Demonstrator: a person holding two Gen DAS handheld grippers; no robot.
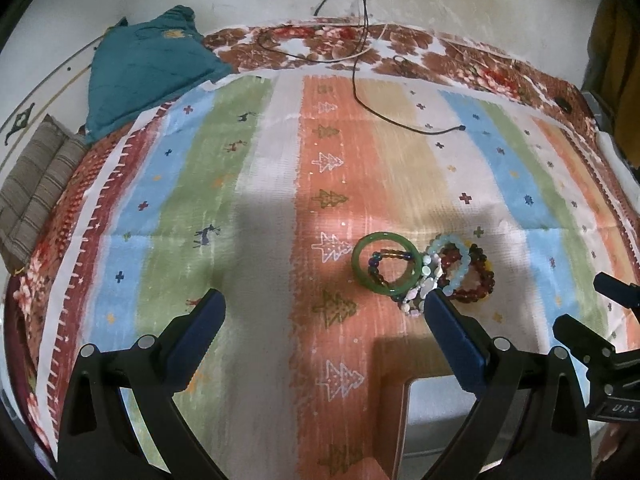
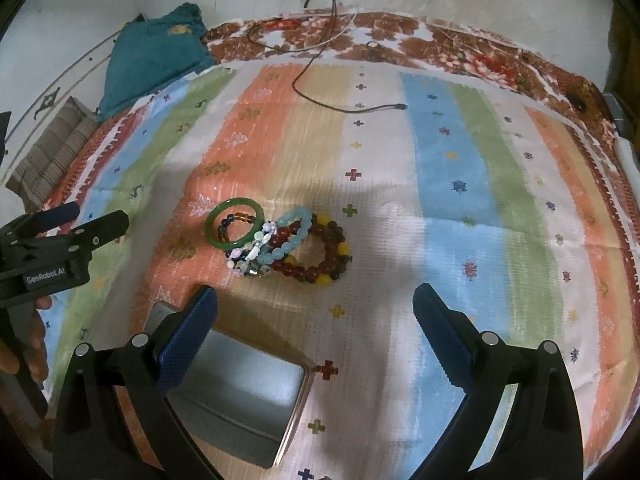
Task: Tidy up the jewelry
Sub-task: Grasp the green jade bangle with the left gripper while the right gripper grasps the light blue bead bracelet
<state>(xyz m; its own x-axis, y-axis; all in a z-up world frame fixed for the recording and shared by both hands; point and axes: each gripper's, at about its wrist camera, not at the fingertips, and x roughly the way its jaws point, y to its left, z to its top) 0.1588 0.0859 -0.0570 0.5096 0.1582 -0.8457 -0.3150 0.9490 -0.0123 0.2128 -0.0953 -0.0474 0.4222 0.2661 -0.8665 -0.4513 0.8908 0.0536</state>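
Note:
A pile of bracelets lies on the striped cloth: a green bangle (image 1: 362, 249) (image 2: 216, 216), a small dark bead bracelet (image 1: 394, 256) inside it, a pale blue bead bracelet (image 1: 460, 276) (image 2: 298, 234), a white shell bracelet (image 2: 254, 250), and a red, brown and yellow bead bracelet (image 1: 486, 280) (image 2: 334, 250). A shallow metal tin (image 2: 240, 396) (image 1: 436, 412) lies open in front of the pile. My left gripper (image 1: 324, 300) is open and empty, its right finger just before the pile. My right gripper (image 2: 314, 300) is open and empty, above the tin and short of the pile.
A black cable (image 1: 360, 92) (image 2: 320, 96) trails across the far cloth. A teal cloth bundle (image 1: 148, 60) and a striped cushion (image 1: 36, 192) sit at the far left. A floral blanket (image 1: 480, 64) borders the back, by the wall.

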